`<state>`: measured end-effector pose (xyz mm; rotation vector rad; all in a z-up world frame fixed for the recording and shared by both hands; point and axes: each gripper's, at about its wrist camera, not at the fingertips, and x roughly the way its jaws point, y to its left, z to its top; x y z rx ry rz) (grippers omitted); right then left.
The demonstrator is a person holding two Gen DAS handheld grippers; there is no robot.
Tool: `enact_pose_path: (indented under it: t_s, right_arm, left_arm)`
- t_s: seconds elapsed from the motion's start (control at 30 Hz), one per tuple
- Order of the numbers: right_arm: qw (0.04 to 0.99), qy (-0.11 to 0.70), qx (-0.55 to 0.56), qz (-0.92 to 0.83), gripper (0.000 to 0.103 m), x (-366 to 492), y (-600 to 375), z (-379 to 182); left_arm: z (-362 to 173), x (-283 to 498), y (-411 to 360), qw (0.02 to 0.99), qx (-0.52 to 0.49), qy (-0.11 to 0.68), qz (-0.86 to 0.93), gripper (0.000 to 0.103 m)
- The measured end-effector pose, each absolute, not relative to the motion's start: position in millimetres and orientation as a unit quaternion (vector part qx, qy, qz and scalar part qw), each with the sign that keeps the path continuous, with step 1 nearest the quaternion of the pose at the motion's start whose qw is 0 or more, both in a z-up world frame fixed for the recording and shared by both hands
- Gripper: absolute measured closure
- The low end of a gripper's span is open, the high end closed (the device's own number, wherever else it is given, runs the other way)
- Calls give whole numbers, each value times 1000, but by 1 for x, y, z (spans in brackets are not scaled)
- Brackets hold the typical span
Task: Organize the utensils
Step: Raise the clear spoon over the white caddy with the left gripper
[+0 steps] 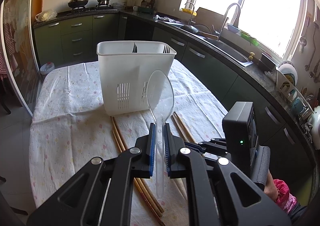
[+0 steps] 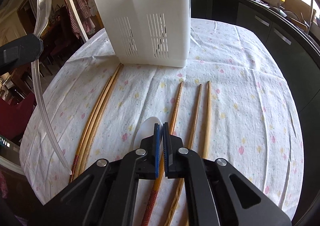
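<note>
My left gripper (image 1: 160, 126) is shut on the handle of a clear plastic spoon (image 1: 160, 90), holding it bowl-up in front of the white slotted caddy (image 1: 136, 78). Black fork tips (image 1: 135, 48) stick up inside the caddy. In the right wrist view the same clear spoon (image 2: 43, 6) hangs at the far left. My right gripper (image 2: 161, 125) is shut low over the cloth, and nothing shows between its pads. A white spoon (image 2: 145, 132) lies just under its left finger. A patterned chopstick (image 2: 177, 104) runs beneath it. Two more chopsticks (image 2: 208, 116) lie to the right, and a pair (image 2: 100, 110) to the left.
The flowered tablecloth (image 2: 240, 86) covers a rounded table whose edge drops off on the right and left. Dark green kitchen cabinets (image 1: 80, 34), a sink with tap (image 1: 230, 18) and a bright window stand behind. A person's pink sleeve (image 1: 284, 194) shows at the lower right.
</note>
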<state>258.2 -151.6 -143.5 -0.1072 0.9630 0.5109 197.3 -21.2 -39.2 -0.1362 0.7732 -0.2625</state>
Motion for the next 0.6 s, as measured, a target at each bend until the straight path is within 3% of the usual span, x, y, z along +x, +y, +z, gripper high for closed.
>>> enact_pose_path:
  t_s: [0.23, 0.6]
  right_arm:
    - [856, 443, 12, 267, 100, 254, -174, -122]
    - [897, 343, 66, 272, 100, 238, -200, -49]
  left_arm:
    - [-40, 197, -22, 915, -66, 376, -129, 95]
    - [-5, 199, -19, 929, -67, 340, -129, 95]
